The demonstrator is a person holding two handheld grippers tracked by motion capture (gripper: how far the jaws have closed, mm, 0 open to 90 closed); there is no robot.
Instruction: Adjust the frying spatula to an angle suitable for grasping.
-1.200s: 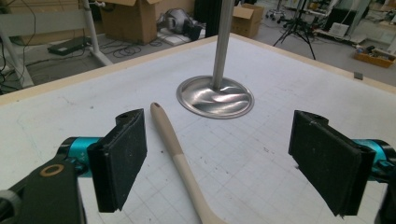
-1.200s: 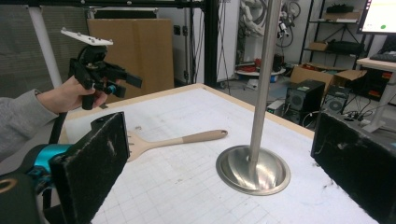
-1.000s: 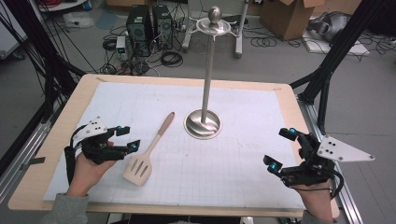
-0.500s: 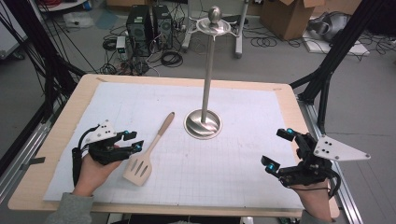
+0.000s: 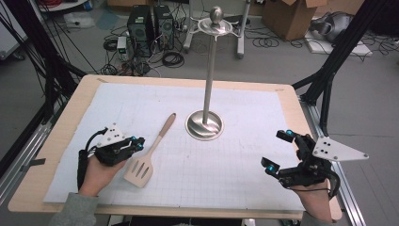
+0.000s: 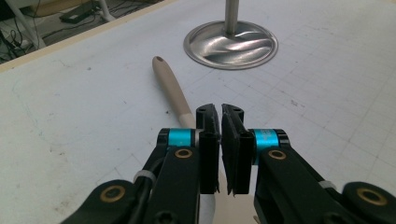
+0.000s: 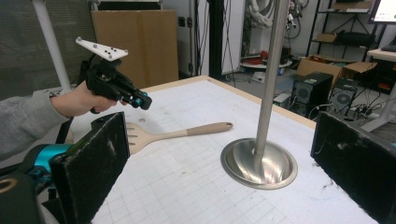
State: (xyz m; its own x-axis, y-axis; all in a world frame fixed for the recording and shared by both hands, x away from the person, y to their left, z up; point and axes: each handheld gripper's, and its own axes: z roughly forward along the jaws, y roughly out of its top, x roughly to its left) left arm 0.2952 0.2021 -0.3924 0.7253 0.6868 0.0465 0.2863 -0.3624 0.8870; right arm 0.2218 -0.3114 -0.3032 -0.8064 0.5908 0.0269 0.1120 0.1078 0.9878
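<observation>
the left gripper [image 5: 136, 141] sits low over the worktop [image 5: 70, 113], held in the person's left hand [image 5: 101, 165] with the forearm coming up from the near edge; its jaws are nearly together, a thin slit between them, nothing gripped. the wooden spatula [image 5: 149, 153] lies flat just past and under those jaws, its handle running away from them toward the steel stand [image 5: 205, 123]. compared with a second ago, this gripper has moved in toward the spatula and its jaws have narrowed. the right gripper [image 5: 278, 150] hovers well off to the other side of the stand, jaws spread wide and empty, much as before.
</observation>
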